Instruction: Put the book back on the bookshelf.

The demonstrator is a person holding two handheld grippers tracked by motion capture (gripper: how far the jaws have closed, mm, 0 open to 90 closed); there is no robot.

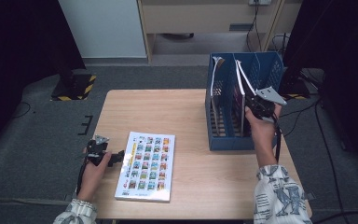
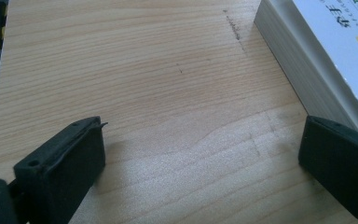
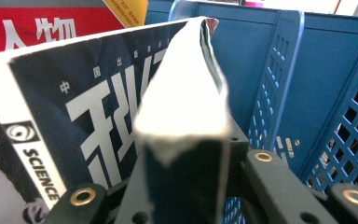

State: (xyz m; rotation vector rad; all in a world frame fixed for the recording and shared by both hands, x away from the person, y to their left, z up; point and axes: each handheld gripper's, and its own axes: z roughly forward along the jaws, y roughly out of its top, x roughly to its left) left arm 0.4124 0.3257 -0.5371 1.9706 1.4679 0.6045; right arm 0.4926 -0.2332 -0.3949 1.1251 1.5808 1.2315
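While left tongs (image 1: pixel 117 157) rest, right tongs (image 1: pixel 256 103) clamp magazine (image 3: pixel 186 112).

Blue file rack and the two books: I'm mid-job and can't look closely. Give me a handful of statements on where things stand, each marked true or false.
1. The right gripper holds a dark-covered magazine at the blue file rack. True.
2. The left gripper is clamped on the white book. False: its jaws stand open on bare table, the book's edge beside one jaw.
3. The white book lies flat on the table. True.
4. The blue file rack lies tipped over at the table's left edge. False: it stands upright at the right side.
5. The white book's cover shows a grid of small coloured pictures. True.
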